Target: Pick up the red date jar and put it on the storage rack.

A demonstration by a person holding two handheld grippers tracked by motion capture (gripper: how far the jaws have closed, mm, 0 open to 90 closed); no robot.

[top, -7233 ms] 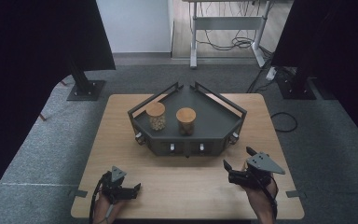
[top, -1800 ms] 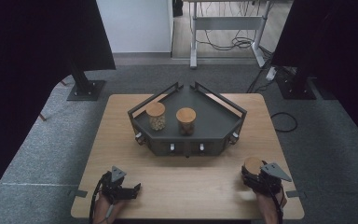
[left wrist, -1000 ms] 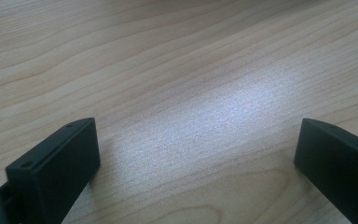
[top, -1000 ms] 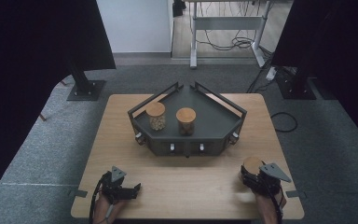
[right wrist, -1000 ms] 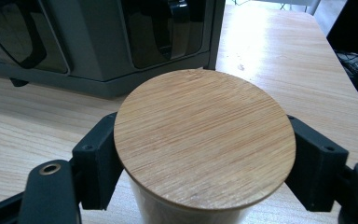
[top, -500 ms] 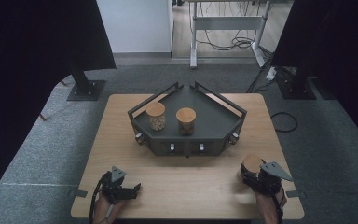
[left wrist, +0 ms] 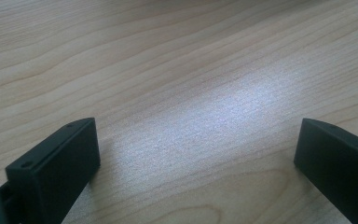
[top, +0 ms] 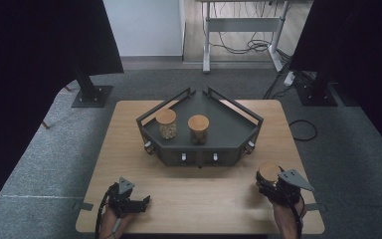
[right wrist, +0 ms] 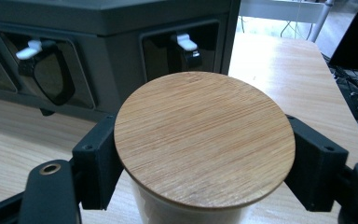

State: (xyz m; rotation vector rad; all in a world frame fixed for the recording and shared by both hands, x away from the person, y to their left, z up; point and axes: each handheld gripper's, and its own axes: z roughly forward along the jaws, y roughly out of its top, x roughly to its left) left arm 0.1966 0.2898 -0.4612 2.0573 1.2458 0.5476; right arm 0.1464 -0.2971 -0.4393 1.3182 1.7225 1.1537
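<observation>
A table (top: 199,199) stands in the middle of the high view, with a tray rack (top: 201,149) on its far half. Two jars stand side by side on the rack: the left jar (top: 166,124) and the middle jar (top: 198,129), near each other but apart. A third jar (top: 268,172) sits near the table's front right corner, between the jaws of the right gripper (top: 271,181), before and to the right of the rack. The left gripper (top: 142,203) rests near the front left corner, well apart from the rack. Behind the table stands a desk frame (top: 243,30); a stand base (top: 92,94) lies to the table's far left.
</observation>
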